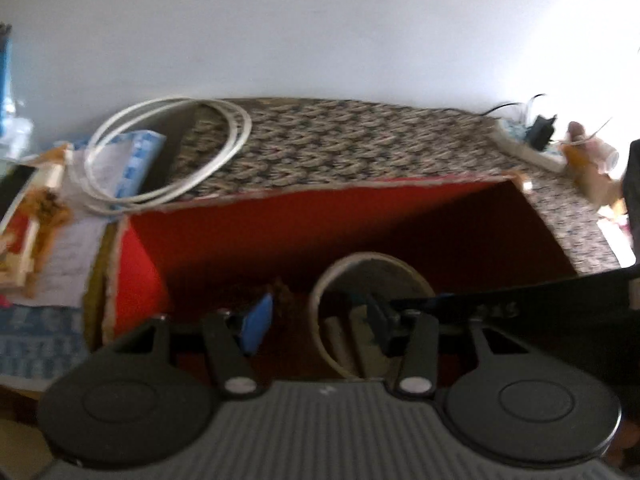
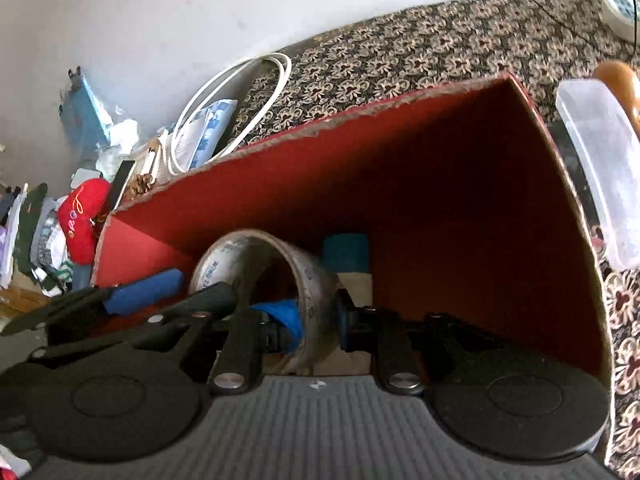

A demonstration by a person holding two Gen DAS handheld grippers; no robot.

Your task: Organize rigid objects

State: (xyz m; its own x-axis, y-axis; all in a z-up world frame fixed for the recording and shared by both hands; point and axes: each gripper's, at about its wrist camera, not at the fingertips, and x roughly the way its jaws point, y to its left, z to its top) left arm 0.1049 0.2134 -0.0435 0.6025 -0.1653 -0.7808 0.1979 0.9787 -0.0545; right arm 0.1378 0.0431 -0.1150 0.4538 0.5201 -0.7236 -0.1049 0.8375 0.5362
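A red-lined cardboard box (image 1: pixel 280 224) stands open on a patterned cloth; it also shows in the right wrist view (image 2: pixel 400 184). My right gripper (image 2: pixel 320 320) is shut on the wall of a tape roll (image 2: pixel 316 280), holding it upright inside the box. The tape roll (image 1: pixel 320 308) shows as a pale ring in the left wrist view. My left gripper (image 1: pixel 316 320) is open over the box, its right fingertip inside the ring, holding nothing. The left gripper's blue pad (image 2: pixel 144 290) shows at the box's left side.
A white coiled cable (image 1: pixel 168 152) and papers (image 1: pixel 72 240) lie left of the box. A red heart cushion (image 2: pixel 82 216) and clutter sit further left. A clear plastic case (image 2: pixel 600 168) lies right of the box. A power strip (image 1: pixel 528 144) sits at the back right.
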